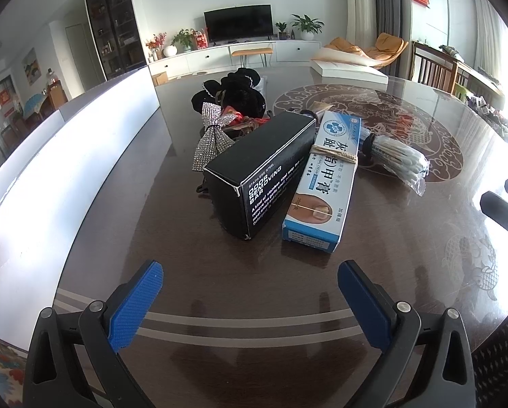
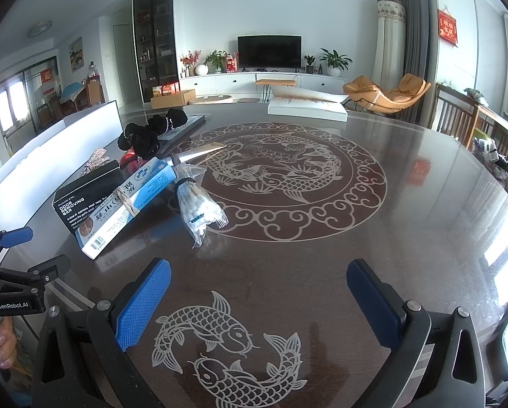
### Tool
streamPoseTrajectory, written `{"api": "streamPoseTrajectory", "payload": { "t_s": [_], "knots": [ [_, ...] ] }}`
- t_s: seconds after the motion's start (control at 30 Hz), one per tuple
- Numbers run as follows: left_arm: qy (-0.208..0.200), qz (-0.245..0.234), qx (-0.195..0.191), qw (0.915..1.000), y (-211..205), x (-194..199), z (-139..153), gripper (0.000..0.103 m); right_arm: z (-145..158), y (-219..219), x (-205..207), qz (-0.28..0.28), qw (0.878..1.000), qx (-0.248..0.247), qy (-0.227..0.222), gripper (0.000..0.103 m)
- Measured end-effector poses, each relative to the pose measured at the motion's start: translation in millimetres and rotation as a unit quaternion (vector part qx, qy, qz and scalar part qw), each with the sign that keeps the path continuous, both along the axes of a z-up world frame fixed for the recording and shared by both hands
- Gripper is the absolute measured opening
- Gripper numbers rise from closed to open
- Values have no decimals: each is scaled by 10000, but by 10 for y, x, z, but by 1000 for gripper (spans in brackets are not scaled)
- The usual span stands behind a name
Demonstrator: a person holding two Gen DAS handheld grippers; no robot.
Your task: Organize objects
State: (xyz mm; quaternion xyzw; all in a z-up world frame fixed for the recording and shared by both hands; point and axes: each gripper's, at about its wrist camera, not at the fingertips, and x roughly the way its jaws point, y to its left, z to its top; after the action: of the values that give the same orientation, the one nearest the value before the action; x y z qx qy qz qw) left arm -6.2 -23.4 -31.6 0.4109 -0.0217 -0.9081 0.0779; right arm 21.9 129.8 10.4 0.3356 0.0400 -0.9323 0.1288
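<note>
A pile lies on the dark round table (image 1: 220, 289). A black "odor removing bar" box (image 1: 260, 170) leans beside a blue-white cream box (image 1: 325, 183) with a rubber band. A bag of cotton swabs (image 1: 396, 159) lies to its right. Behind are a rhinestone bow (image 1: 213, 139) and black scrunchies (image 1: 233, 91). My left gripper (image 1: 250, 285) is open and empty, just short of the boxes. My right gripper (image 2: 259, 289) is open and empty over the table's fish inlay, right of the black box (image 2: 84, 197), cream box (image 2: 128, 200) and swabs (image 2: 199, 207).
A long white board (image 1: 50, 170) stands along the table's left side. A flat white box (image 2: 306, 105) lies at the table's far edge. The table (image 2: 389, 238) spreads wide to the right. Chairs and a TV unit stand beyond.
</note>
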Motion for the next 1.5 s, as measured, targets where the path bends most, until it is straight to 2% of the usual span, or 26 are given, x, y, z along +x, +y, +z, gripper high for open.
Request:
{"api": "streamPoseTrajectory", "payload": {
  "t_s": [0.7, 1.33, 1.4, 1.5],
  "knots": [
    [-80, 101, 44, 9999, -141, 14, 44, 103, -13, 39, -38, -77, 9999, -61, -109, 103],
    [-176, -68, -328, 9993, -28, -13, 16, 103, -63, 38, -66, -56, 9997, -46, -248, 103],
    [-188, -105, -206, 9996, -69, -46, 68, 103, -66, 38, -68, -52, 9997, -44, -253, 103],
    [27, -125, -98, 9999, -151, -162, 259, 103, -80, 36, -66, -44, 9996, -37, -266, 103]
  ]
}}
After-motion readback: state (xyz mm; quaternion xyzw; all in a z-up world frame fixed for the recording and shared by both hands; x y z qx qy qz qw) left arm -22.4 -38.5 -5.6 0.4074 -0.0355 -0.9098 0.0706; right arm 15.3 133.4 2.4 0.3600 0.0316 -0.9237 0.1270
